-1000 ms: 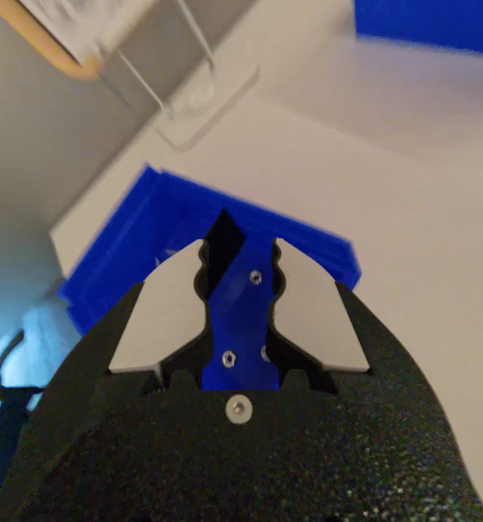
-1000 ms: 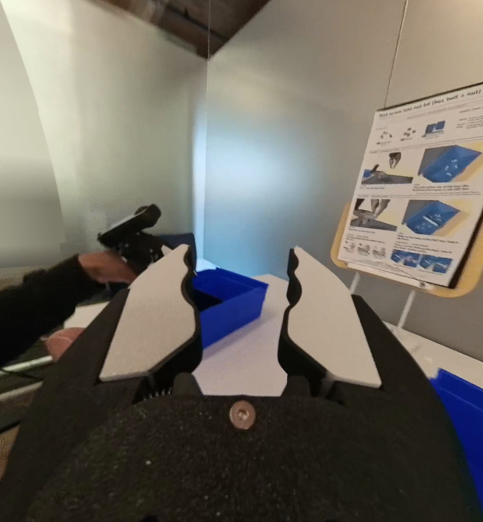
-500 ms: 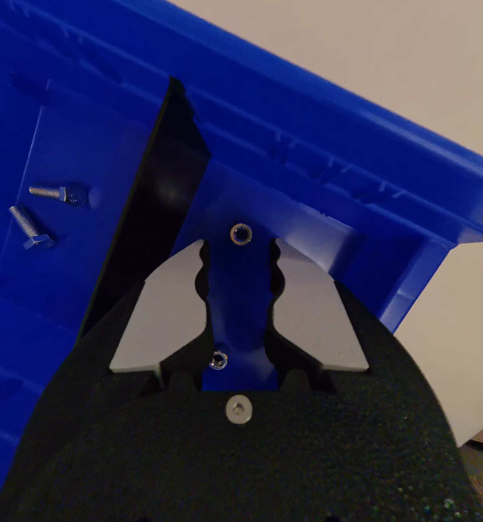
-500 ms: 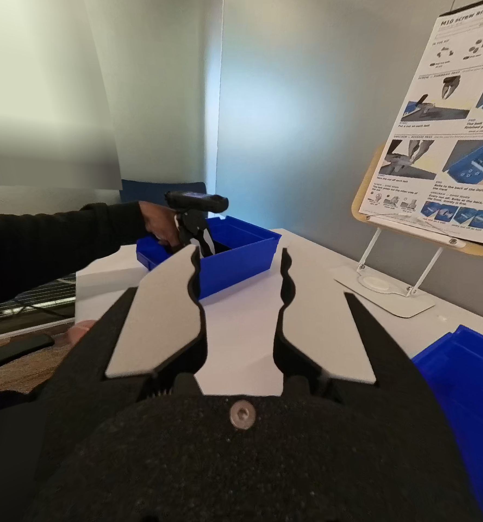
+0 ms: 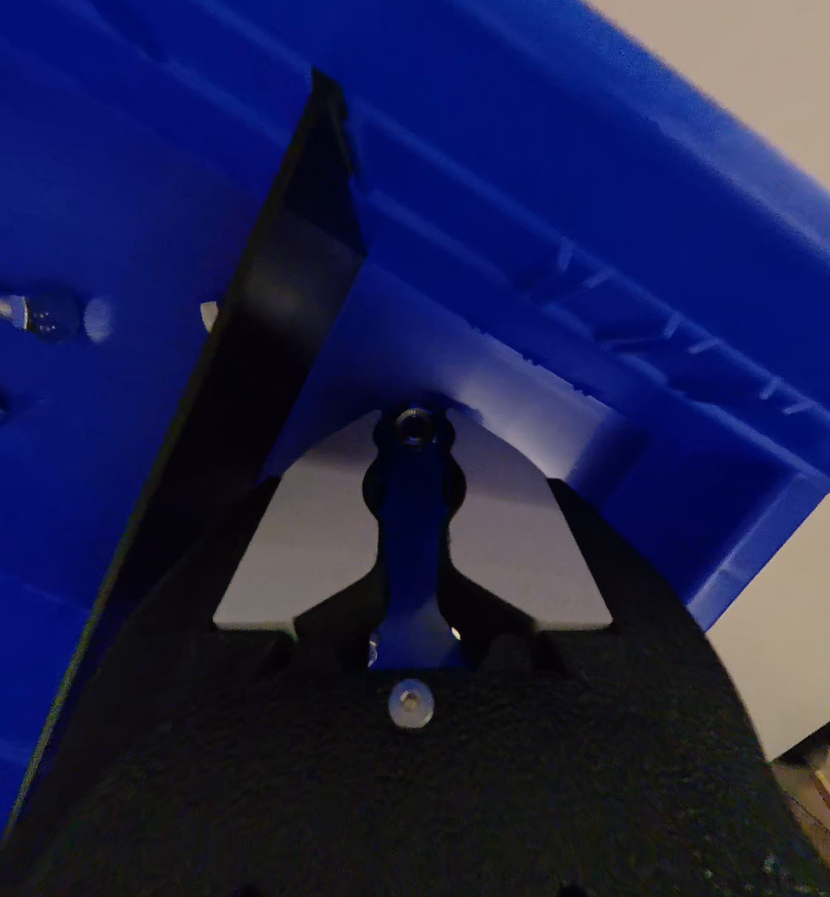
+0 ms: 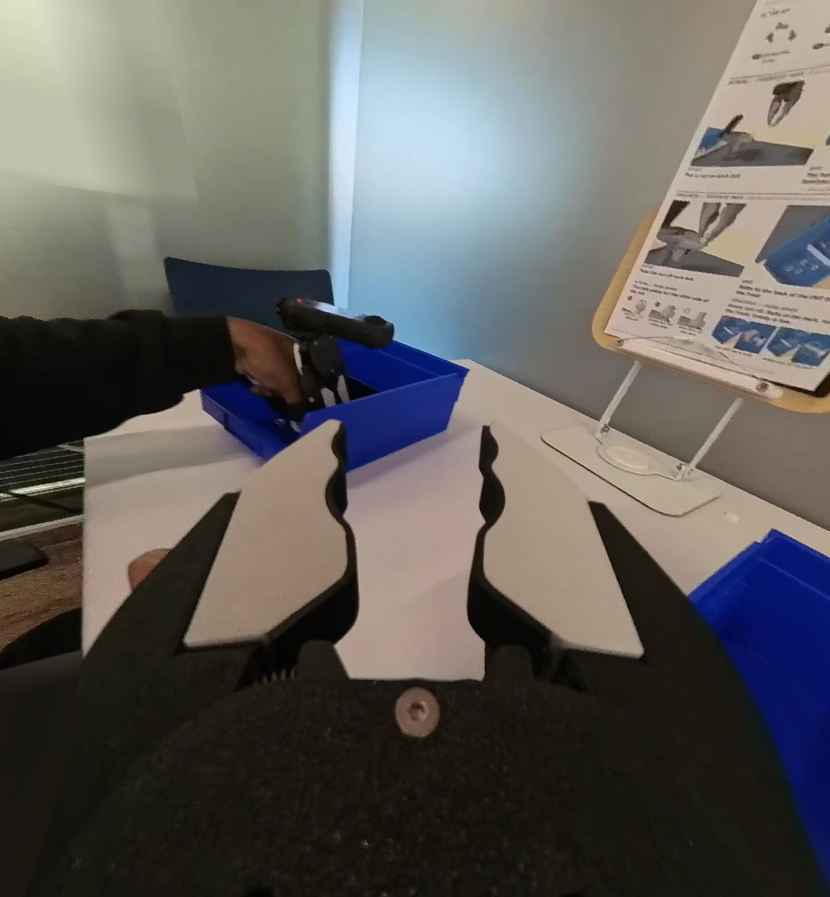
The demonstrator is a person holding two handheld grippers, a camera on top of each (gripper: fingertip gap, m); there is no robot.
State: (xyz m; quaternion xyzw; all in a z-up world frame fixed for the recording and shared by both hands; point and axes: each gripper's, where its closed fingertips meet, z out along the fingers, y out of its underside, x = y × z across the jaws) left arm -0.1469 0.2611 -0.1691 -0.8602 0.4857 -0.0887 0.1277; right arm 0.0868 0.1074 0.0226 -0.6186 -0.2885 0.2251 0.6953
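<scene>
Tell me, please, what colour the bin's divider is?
Black divider; left wrist view shows it best.

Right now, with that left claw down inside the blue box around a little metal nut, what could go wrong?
1. The nut sits only at the very tips of the left claw, so it may pop out when lifted.
2. The black divider and the blue bin wall stand close by; the claw could knock them.
3. The picture is blurred, so a firm grip is uncertain.
</scene>
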